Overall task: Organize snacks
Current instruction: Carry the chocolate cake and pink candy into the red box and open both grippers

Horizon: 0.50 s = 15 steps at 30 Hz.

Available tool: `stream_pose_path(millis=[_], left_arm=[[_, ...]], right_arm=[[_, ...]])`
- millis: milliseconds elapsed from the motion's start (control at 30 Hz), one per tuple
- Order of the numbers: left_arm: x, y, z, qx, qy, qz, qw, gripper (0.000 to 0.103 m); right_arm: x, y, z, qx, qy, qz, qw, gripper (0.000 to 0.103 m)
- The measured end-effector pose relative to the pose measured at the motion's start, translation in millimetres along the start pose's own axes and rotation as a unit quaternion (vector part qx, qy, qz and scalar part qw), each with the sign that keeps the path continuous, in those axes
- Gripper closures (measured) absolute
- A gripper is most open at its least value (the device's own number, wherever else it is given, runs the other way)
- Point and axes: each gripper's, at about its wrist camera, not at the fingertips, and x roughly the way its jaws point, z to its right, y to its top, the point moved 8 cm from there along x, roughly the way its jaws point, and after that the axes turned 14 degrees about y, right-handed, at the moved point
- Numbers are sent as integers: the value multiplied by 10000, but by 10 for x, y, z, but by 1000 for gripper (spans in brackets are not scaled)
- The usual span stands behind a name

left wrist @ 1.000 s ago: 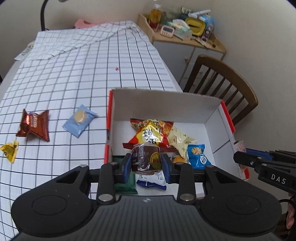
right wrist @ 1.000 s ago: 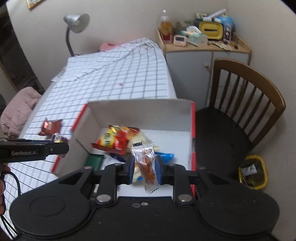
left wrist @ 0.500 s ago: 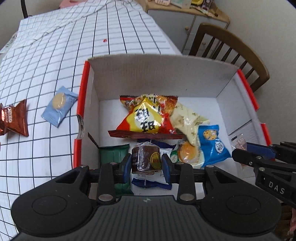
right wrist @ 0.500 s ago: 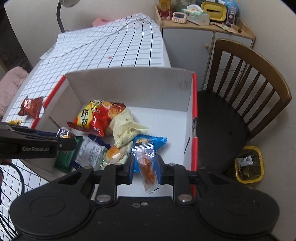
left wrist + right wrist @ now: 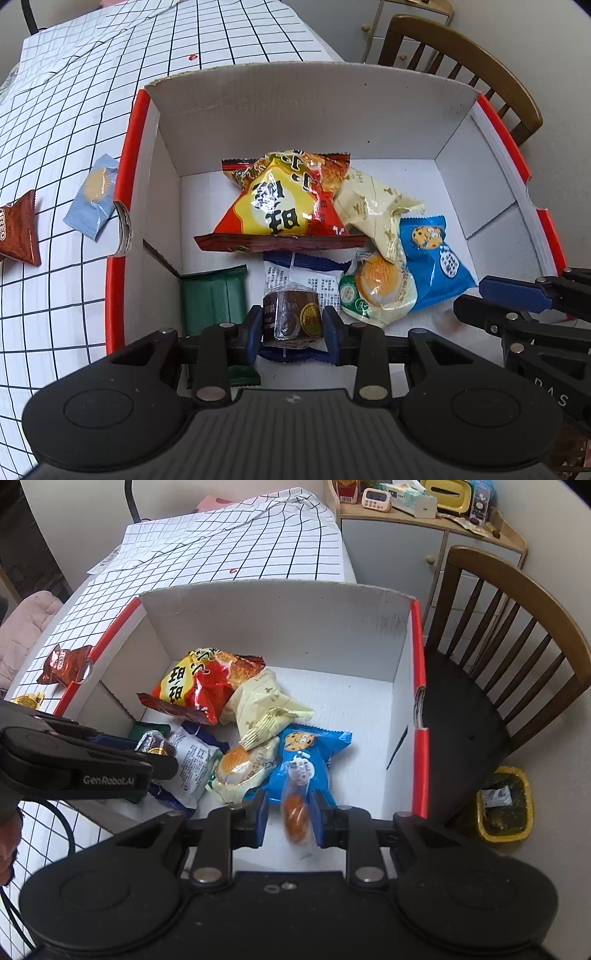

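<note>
Left wrist view: left hand-held gripper (image 5: 292, 328) clamps the brown cake snack (image 5: 291, 314) low inside the box (image 5: 295, 99), near its front-left corner. Drop-off step; next, release.

Right wrist view: right hand-held gripper (image 5: 288, 812) pinches an orange snack packet (image 5: 295, 814), blurred, above the box floor; jaws must part.

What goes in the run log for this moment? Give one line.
left gripper: shut on brown cake | right gripper: orange snack between jaws, blurred | both over box | stage: drop-off
</note>
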Motion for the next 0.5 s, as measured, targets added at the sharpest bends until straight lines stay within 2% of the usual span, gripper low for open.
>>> stream_pose_path(millis=[167, 267, 500], left_arm=[[-1, -21, -10, -2, 66, 35, 10000, 67], [-46, -27, -28, -64, 22, 76, 9999, 51], [-322, -44, -87, -121, -69, 378, 9992, 47]], right_arm=[[-15, -21, -36, -37, 76, -8, 10000, 76], [-53, -25, -72, -75, 117, 14, 9999, 75], [-241, 7, -191, -120, 269, 204, 9994, 70]])
